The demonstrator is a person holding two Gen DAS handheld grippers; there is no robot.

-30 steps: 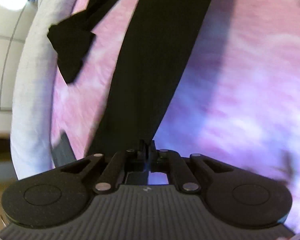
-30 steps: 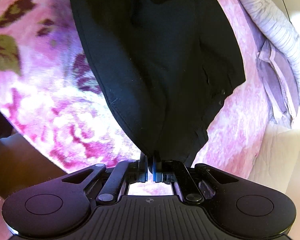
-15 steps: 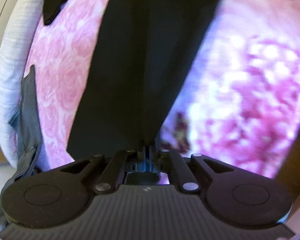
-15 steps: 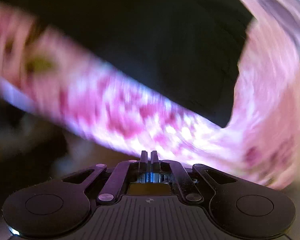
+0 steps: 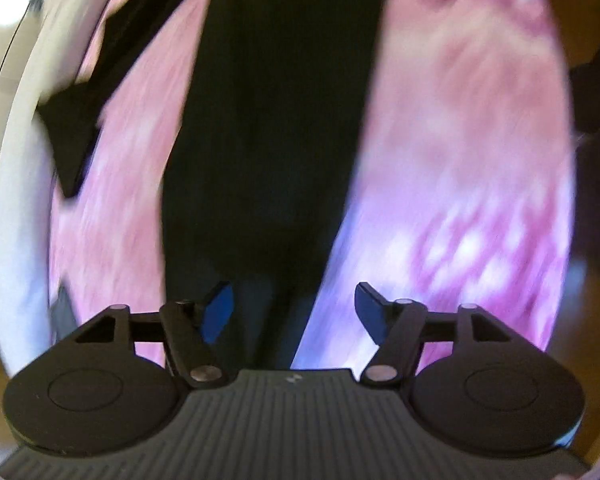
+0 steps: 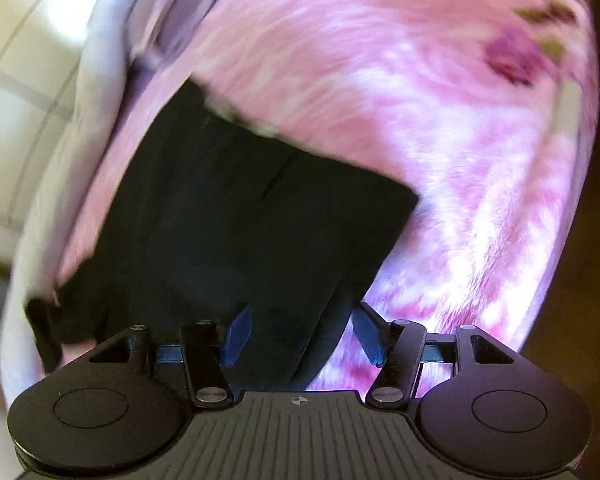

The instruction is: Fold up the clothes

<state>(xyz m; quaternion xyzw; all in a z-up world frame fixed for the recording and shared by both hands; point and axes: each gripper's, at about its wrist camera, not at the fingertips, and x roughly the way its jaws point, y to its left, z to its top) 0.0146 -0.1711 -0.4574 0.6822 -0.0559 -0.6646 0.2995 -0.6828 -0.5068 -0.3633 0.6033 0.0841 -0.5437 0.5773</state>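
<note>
A black garment (image 5: 276,128) lies on the pink floral blanket (image 5: 460,168) and runs from the top of the left wrist view down between the fingers. My left gripper (image 5: 294,312) is open, its jaws spread on either side of the cloth. In the right wrist view the black garment (image 6: 236,216) lies as a flat folded panel on the blanket (image 6: 440,120). My right gripper (image 6: 302,332) is open above its near edge, gripping nothing. Both views are motion-blurred.
A white quilted edge (image 5: 16,208) borders the blanket on the left in the left wrist view, and it also shows in the right wrist view (image 6: 60,168). A loose black flap of cloth (image 5: 76,128) lies near it. Pale wall panels (image 6: 16,60) stand beyond.
Both grippers were shut on the black garment and have opened, letting it go. The right gripper swung round; the garment now lies flat on the blanket.
</note>
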